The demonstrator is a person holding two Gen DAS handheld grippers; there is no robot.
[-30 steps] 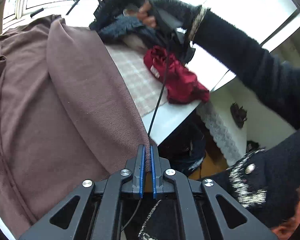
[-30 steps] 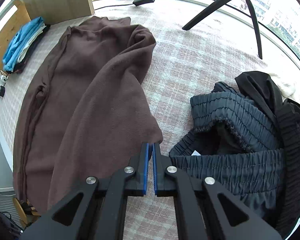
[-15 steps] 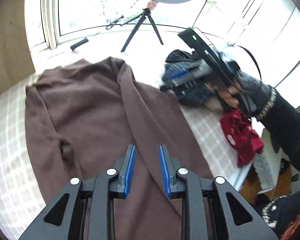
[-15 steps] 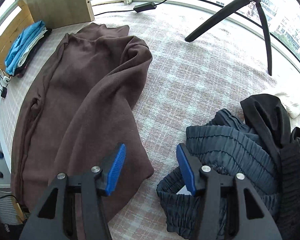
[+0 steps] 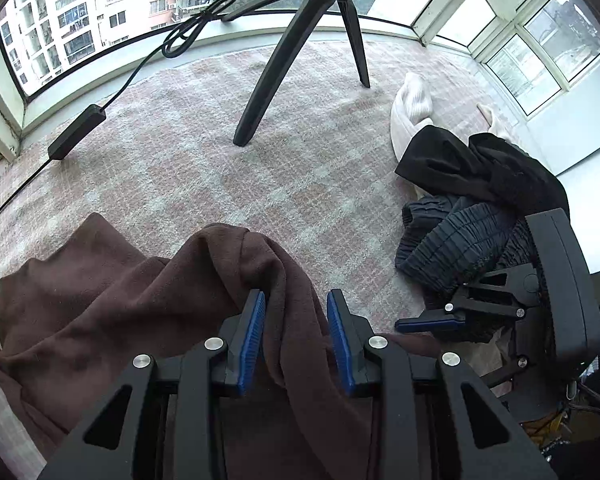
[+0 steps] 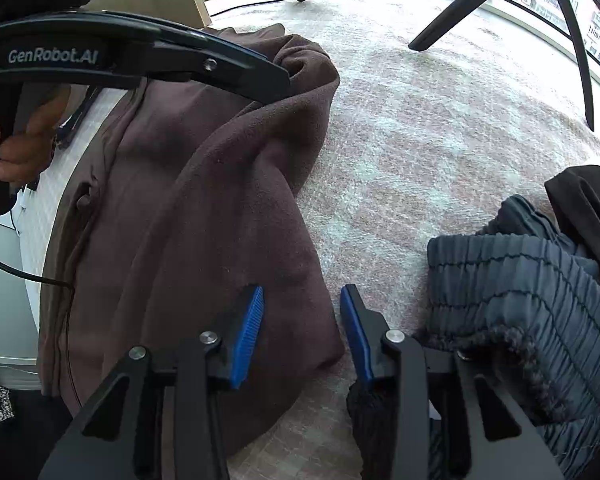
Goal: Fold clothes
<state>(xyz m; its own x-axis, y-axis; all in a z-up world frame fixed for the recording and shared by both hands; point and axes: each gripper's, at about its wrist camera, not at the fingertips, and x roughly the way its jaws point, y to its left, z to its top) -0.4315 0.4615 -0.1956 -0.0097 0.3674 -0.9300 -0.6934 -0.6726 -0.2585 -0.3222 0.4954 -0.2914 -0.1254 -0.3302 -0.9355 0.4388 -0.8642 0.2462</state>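
I see the brown garment (image 6: 204,216) lying lengthwise from near to far on the left of the checked cloth (image 6: 440,140). My left gripper (image 5: 296,320) stands open astride its raised far fold; my right gripper (image 6: 302,320) gapes over its near right hem, grasping nothing.

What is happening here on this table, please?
A person is folding clothes with two handheld grippers. The left gripper is open, with a raised fold of the brown garment between its fingers. The right gripper is open over the same garment's edge. A dark pleated garment lies unfolded to the right, on the checked cloth.
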